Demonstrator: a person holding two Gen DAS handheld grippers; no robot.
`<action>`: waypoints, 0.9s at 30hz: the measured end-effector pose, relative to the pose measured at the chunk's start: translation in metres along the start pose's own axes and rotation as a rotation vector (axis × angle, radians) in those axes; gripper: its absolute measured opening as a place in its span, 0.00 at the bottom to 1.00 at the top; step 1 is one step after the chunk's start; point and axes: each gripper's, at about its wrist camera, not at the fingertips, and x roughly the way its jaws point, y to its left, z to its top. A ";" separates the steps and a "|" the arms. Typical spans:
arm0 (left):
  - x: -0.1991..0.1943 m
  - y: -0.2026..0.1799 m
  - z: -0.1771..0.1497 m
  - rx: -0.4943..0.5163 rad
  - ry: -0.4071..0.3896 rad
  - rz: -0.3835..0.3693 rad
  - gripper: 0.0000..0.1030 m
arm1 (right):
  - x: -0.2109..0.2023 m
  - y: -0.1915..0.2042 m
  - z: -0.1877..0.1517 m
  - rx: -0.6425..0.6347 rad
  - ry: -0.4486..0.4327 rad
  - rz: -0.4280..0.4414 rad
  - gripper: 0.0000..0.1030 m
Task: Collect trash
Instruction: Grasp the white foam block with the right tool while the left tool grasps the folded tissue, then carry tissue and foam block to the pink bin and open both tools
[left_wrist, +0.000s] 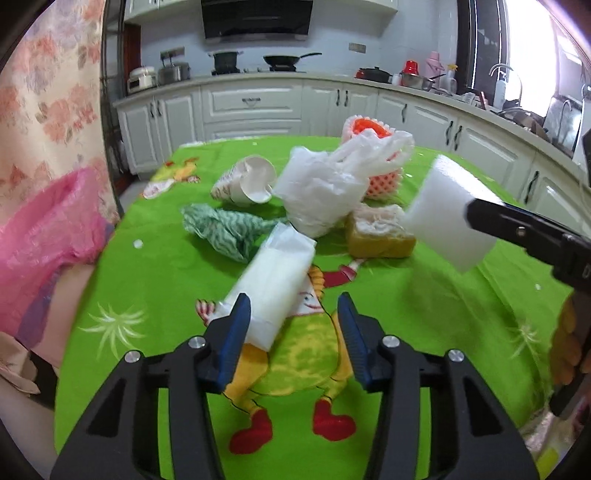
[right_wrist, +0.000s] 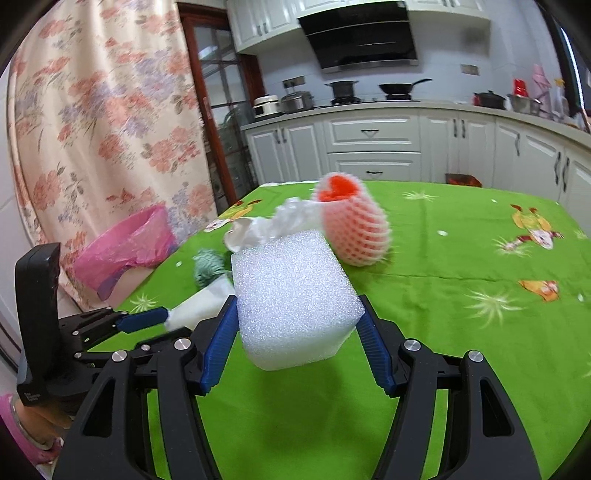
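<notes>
The foam net (right_wrist: 352, 229) is blurred in the right wrist view. The pink bag (left_wrist: 48, 243) is cut by the left wrist picture's edge, its inside hidden.

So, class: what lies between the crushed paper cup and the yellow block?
A crumpled white plastic bag lies between the paper cup and the yellow block, as the left wrist view shows.

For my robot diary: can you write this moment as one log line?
left gripper: open, white packet beside one finger | right gripper: shut on foam block, lifted | pink bag: waiting
</notes>
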 end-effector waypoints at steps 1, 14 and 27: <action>0.003 0.001 0.001 -0.005 0.005 0.008 0.54 | -0.001 -0.003 0.000 0.009 -0.002 -0.003 0.59; 0.032 0.005 0.005 0.016 0.047 0.036 0.38 | -0.002 -0.002 -0.008 -0.008 0.007 0.001 0.59; -0.009 -0.002 -0.009 0.005 -0.064 0.006 0.19 | -0.006 0.011 -0.012 -0.048 0.009 0.011 0.59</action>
